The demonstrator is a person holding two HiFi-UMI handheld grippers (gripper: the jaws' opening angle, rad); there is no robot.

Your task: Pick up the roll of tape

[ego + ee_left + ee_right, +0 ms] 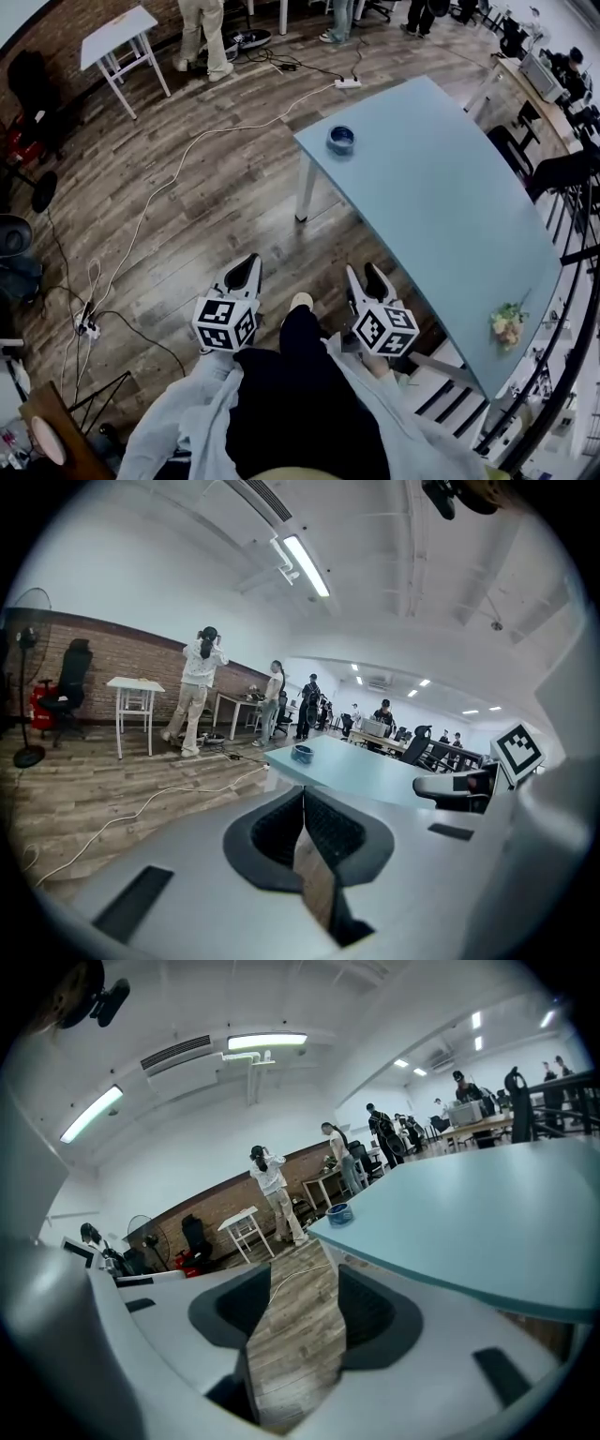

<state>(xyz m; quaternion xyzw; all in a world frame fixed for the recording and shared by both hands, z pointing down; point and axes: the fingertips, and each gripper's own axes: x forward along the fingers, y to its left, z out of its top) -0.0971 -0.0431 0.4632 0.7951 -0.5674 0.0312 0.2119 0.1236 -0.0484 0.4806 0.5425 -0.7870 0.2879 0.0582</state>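
Note:
The roll of tape (340,139), blue and lying flat, sits near the far left corner of the light blue table (441,216). Both grippers hang over the wooden floor well short of it, on the near side of the table. My left gripper (251,262) has its jaws together, with nothing in them. My right gripper (364,274) stands open and empty beside the table's near left edge. In the left gripper view the tape (302,753) shows far ahead, just above the closed tips of the left gripper (303,794). From the right gripper (303,1269) the tape (339,1213) lies ahead and slightly right.
A bunch of flowers (507,323) lies near the table's right corner. Cables (187,159) and a power strip (348,83) run across the floor left of the table. A small white table (117,37) and standing people (204,33) are farther off. Chairs (553,173) line the right side.

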